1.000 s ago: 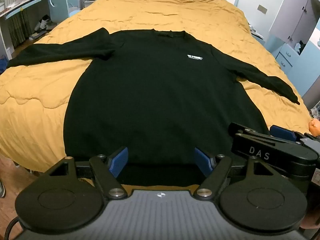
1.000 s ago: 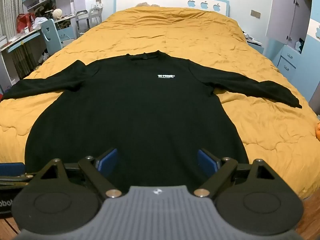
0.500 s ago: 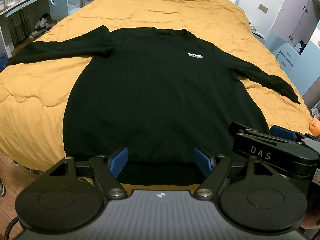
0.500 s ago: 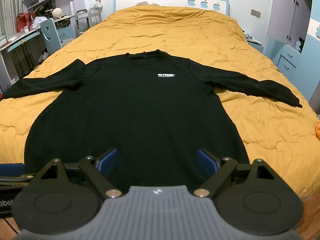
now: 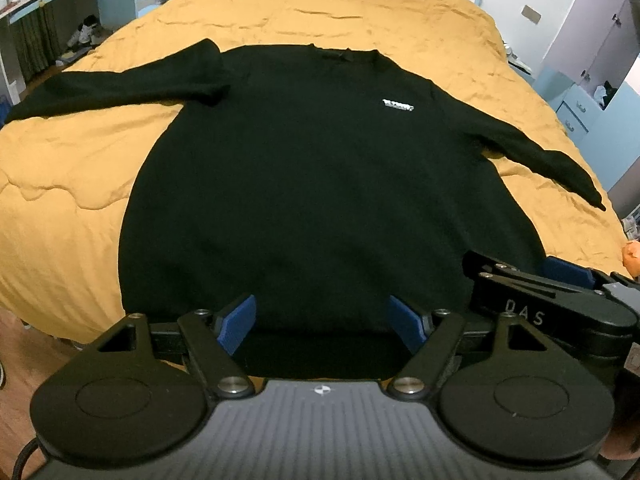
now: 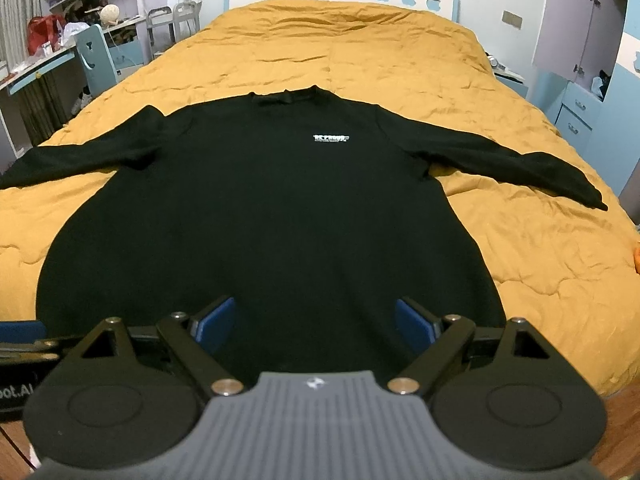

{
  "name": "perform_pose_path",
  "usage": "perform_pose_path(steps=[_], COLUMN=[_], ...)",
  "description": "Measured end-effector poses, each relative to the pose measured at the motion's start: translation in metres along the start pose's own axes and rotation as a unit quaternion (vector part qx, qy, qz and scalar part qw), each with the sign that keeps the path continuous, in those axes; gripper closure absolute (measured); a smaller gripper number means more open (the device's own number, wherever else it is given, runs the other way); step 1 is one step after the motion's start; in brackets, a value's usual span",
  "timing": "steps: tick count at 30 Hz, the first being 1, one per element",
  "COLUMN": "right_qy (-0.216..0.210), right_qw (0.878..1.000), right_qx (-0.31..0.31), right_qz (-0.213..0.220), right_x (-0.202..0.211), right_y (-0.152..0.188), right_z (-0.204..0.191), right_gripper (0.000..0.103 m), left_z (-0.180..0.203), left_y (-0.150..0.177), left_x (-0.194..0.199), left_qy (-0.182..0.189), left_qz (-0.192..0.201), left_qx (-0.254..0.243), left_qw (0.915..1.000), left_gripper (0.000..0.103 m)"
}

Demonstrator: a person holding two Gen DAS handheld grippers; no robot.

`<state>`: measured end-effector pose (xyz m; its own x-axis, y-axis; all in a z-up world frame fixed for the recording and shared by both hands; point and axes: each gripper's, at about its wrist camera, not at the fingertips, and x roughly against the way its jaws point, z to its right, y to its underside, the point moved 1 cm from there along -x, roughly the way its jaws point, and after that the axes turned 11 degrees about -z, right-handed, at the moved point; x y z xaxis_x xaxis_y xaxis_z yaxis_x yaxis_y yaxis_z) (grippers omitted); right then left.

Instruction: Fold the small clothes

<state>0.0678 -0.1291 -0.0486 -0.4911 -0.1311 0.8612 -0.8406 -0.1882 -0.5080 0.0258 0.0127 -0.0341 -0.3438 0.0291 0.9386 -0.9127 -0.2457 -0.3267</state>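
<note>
Black sweater point(image 6: 272, 216) flat on bed point(image 6: 360, 52), 2 sleeves out, 0 folds done. Your left gripper point(image 5: 322, 322) and right gripper point(image 6: 314, 322) spread wide, empty, near hem. All folding left.

The black sweater point(image 5: 320, 184) is viewed by both wrist cameras from the bed's foot (toward twelve o'clock), close above its hem.

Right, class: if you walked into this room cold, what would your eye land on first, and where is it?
First, the black long-sleeved top, spread flat with both sleeves out across the mustard-yellow quilt that covers the bed. Next, its small white chest logo, just below the collar. Nearest the camera, the left gripper and right gripper sit open above the hem.
</note>
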Motion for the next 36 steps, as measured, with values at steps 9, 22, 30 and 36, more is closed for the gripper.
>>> perform_pose_path(steps=[9,22,30,36], right_qy=[0.013,-0.061,-0.123,-0.147], right_qw=[1.000,0.985,0.967,0.965], right_qx=[0.010,0.141,0.210,0.214], right_qz=[0.002,0.078,0.080,0.028], right_x=[-0.020,-0.038,-0.090,-0.133], right_y=[-0.014,-0.092,-0.138,-0.146], right_z=[-0.008,-0.110,-0.211,-0.250], right_gripper=[0.020,0.020,0.020,0.020], left_z=[-0.026,-0.178,-0.337,-0.434], left_y=[-0.019,-0.069,-0.111,-0.140], left_x=[-0.005,-0.025,-0.038,-0.097], left_qy=[0.027,0.231,0.155,0.115], left_qz=[0.033,0.069,0.232,0.252], left_qx=[0.025,0.221,0.304,0.422], left_qw=[0.9988,0.9449,0.9108,0.8630], left_gripper=[0.014,0.017,0.016,0.019])
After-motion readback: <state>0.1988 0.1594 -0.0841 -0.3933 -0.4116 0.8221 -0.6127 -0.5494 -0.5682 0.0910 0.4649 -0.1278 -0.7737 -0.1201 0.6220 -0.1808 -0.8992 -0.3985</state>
